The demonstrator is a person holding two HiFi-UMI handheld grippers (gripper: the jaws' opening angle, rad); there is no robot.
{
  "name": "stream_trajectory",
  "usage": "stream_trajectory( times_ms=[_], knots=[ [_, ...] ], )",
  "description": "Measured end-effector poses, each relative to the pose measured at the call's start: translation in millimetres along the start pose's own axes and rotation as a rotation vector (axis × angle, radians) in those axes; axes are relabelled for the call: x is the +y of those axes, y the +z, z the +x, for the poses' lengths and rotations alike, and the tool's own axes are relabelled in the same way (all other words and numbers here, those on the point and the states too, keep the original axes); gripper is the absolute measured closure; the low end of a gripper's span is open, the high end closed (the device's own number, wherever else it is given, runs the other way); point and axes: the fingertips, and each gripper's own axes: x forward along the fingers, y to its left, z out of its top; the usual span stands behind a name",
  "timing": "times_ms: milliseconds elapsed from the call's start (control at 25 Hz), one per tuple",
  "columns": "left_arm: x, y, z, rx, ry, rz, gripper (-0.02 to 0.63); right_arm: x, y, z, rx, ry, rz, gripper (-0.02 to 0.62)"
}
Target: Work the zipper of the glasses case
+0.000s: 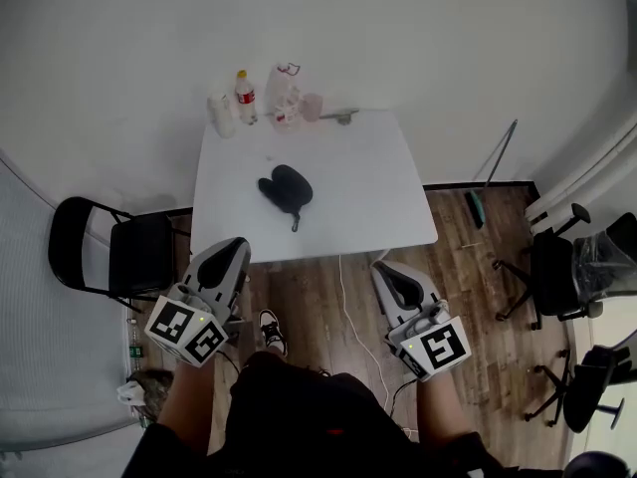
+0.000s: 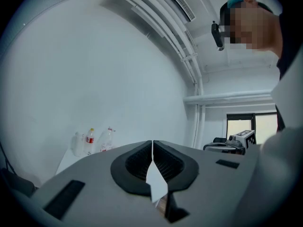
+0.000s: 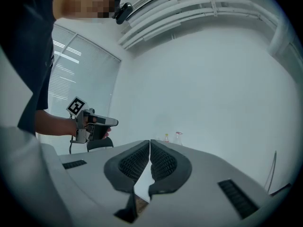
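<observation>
Glasses case [image 1: 286, 187]: a dark, rounded pouch lying flat on the white tabletop [image 1: 378, 197], about midway between the far and near edges and a little toward the left edge. A thin dark pull or strap [image 1: 295, 223] trails from it toward the near edge. Its outline looks somewhat wider than deep, so the long axis is judged to run roughly parallel to the near edge, though the head view is too small to confirm this or to show the zipper line. Both tools are held low, short of the near edge and well apart from the case, which lies ahead of them and between their lines. Left gripper [image 1: 231, 249]: jaws pressed together, nothing between them; its tip points at the near left part of the table and is the nearer of the two. Right gripper [image 1: 384, 269]: jaws likewise together and empty, off the near right part and farther from the case. Bottles [image 1: 245, 98] stand along the far edge, clear of the approach. Judgement: the reach is forward and inward for both tools, shorter for the left.
</observation>
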Motion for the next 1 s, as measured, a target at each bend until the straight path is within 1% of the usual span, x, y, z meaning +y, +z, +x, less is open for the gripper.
stream_trajectory(
  times_ms=[160,240,320,480,600,800,1000],
  knots=[
    [32.3,-1.0,24.5,0.017,-0.008,0.013,0.578,-23.8,2.6,38.0,-0.004,-0.047,0.005,0.577],
    [53.0,0.8,35.0,0.022,-0.01,0.018,0.578,-38.1,0.2,58.4,-0.002,-0.088,0.02,0.577],
    [75.1,4.7,44.6,0.022,-0.012,0.015,0.578,-48.0,-0.9,80.7,0.006,-0.108,0.041,0.577],
    [120.4,10.2,60.3,0.018,-0.012,0.003,0.578,-53.5,-2.8,129.0,0.038,-0.1,0.045,0.577],
    [157.0,13.8,71.0,0.033,-0.008,-0.001,0.578,-56.2,-5.3,169.2,0.047,-0.108,0.046,0.577],
    [213.4,13.4,85.4,0.064,-0.011,0.02,0.578,-57.0,-13.9,230.7,0.059,-0.121,0.063,0.577],
    [248.6,8.8,105.0,0.082,-0.035,0.003,0.578,-59.8,-39.8,266.5,0.111,-0.12,0.085,0.575]
  ],
)
